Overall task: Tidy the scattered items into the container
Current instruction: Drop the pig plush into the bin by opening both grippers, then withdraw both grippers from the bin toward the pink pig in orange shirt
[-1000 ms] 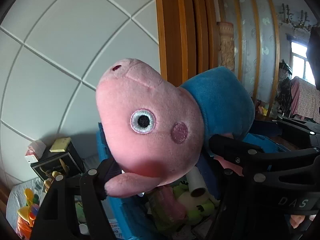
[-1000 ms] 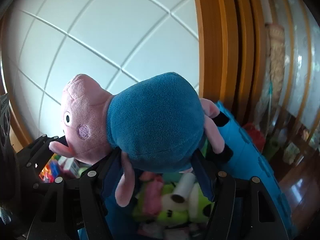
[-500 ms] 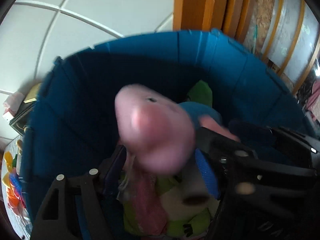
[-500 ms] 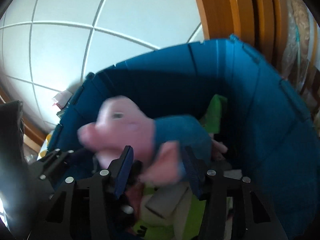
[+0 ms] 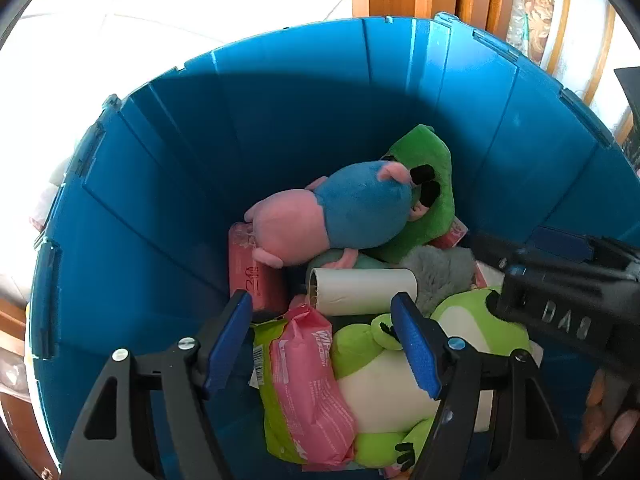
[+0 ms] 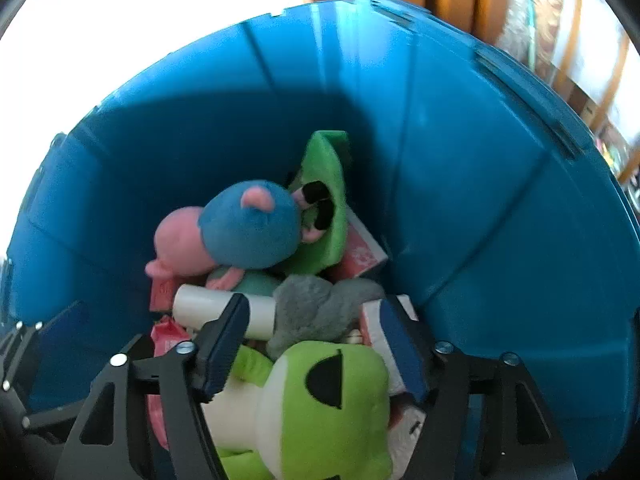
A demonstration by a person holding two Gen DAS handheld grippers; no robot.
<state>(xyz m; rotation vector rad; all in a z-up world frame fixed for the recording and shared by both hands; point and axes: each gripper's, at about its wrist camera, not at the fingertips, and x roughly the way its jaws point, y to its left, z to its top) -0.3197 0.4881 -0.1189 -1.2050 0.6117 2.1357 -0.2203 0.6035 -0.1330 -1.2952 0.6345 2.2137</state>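
Looked down into a deep blue plastic bin [image 5: 168,208], smooth ribbed walls filling most of both views. At frame centre lay a soft pig plush [image 5: 340,212] with pink head and blue fleece body, face down on top of the pile, black feet toward the upper right. Rested partly on a bright green plush cushion [image 5: 432,160] propped against the far wall. Just below the pig, a white cardboard roll [image 5: 364,292] lying sideways, beside a fuzzy grey plush [image 5: 444,272]. Lower centre, a glossy pink wipes packet [image 5: 312,384] printed "WIPES" in white, over a lime-green wrapper. Left of the roll, a pink packet [image 5: 248,268] standing on end, its print too small to read. Lower right, a rounded green-and-white frog plush [image 5: 384,372], black eye patch seen in the right wrist view [image 6: 326,384].

Left gripper [image 5: 326,344] spread wide, blue ribbed pads parted with nothing between, poised above the wipes and frog, pig well apart beyond the tips. Right gripper [image 6: 312,344] likewise released and bare, over the frog's head, pig [image 6: 240,232] farther up the frame. Right gripper's black body at the right edge of the left view, lettered "DAS".
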